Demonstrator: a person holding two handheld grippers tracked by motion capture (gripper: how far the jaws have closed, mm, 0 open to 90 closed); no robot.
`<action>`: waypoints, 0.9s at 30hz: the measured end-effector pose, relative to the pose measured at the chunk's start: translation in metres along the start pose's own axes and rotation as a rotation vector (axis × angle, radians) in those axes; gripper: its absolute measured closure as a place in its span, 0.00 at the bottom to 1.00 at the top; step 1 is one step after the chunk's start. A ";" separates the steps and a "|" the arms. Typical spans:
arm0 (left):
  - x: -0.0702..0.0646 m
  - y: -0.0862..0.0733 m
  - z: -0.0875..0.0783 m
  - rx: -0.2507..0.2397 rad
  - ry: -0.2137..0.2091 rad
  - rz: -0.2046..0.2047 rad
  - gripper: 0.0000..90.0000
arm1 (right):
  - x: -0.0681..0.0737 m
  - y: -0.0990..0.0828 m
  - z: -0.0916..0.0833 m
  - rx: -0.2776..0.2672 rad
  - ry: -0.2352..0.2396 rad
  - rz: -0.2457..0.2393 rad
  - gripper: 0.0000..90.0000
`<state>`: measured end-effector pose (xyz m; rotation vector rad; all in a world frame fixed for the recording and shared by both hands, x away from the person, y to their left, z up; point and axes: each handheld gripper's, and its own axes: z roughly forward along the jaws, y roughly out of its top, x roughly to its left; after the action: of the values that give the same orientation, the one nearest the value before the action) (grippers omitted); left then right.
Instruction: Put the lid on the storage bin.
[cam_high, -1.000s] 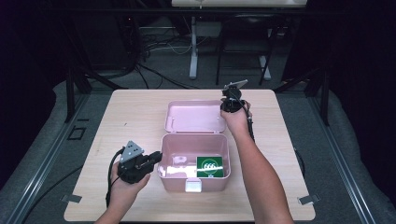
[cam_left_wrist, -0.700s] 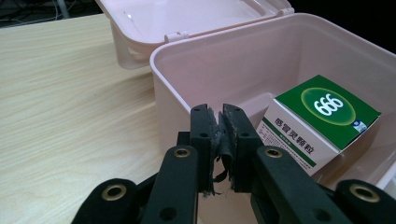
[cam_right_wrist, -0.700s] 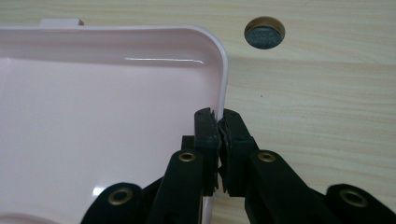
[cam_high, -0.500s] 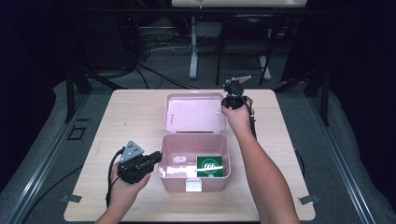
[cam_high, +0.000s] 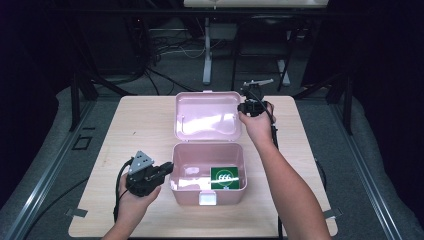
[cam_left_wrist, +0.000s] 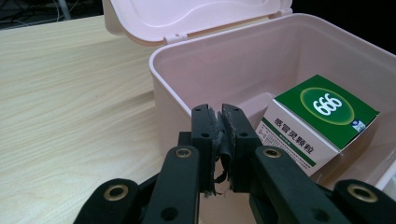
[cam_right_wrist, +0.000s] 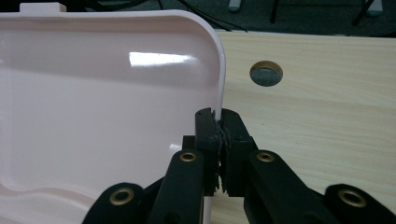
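A pink plastic box sits near the front middle of the wooden table, its hinged lid raised behind it and tilted back, hollow side toward the person. Inside the box, at its right end, lies a green and white carton marked 666, leaning against the inner wall.

The right gripper is held up at the lid's right edge, the forearm stretching forward along the right side of the box with the hand wrapped around the gripper's body. In the right gripper view its jaws are pressed together on the lid's rim, near the rounded upper corner, so it grips the lid.

The left gripper rests low at the box's left wall, the hand beneath it near the table's front edge. Its jaws point toward the box and are closed, pad against pad, with nothing between them, the tips just at the box wall.
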<state>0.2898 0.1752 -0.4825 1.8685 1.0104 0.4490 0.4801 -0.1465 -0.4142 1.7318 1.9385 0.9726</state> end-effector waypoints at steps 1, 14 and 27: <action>0.000 0.000 0.000 0.000 0.000 0.000 0.93 | 0.001 0.000 -0.003 -0.006 0.001 -0.002 0.97; 0.000 0.000 0.000 -0.001 0.002 -0.001 0.94 | 0.004 -0.009 -0.030 -0.106 0.034 -0.064 0.97; -0.001 -0.001 0.001 -0.011 0.006 -0.003 0.94 | 0.005 -0.026 -0.054 -0.194 0.068 -0.103 0.96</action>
<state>0.2894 0.1745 -0.4832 1.8562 1.0131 0.4576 0.4243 -0.1557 -0.3934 1.4951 1.8844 1.1535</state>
